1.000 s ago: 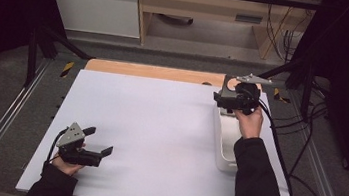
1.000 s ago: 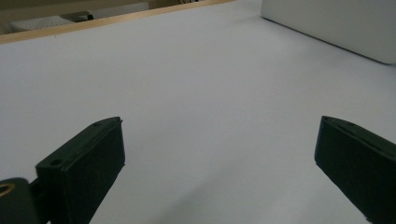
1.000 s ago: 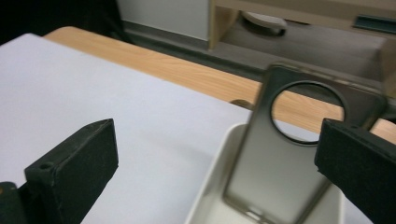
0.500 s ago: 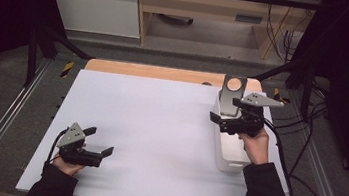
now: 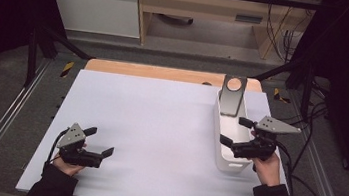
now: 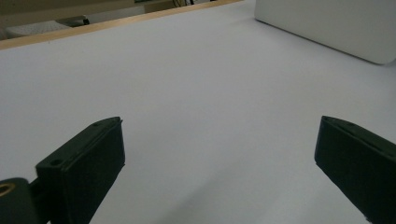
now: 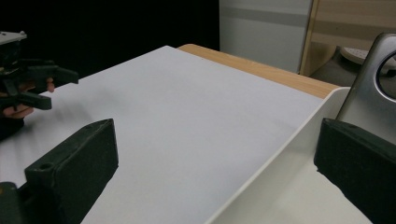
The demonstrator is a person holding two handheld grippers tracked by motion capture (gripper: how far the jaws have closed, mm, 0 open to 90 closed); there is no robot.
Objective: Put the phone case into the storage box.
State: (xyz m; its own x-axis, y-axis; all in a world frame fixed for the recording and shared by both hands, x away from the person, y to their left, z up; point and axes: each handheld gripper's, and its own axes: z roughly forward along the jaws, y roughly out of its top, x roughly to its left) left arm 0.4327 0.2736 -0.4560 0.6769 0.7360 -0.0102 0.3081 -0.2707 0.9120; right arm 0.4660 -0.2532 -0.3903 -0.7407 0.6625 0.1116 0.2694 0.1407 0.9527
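At the lower left of the high view, the left gripper (image 5: pixel 97 142) sits low over the white table (image 5: pixel 159 126), held by the person's left hand (image 5: pixel 67 165); its jaws are spread wide with nothing between them. The left gripper view shows the same gap, bare white surface between the two black jaws, and the side of a white bin (image 6: pixel 336 25) at the upper right. To the right of centre in the high view, the long white bin (image 5: pixel 228 160) lies on the table, with a grey metal plate (image 5: pixel 233 96) with a round hole leaning at its far end. The right gripper (image 5: pixel 235 131), jaws spread and empty, hovers over the bin's right rim, held by the right hand (image 5: pixel 267 167).
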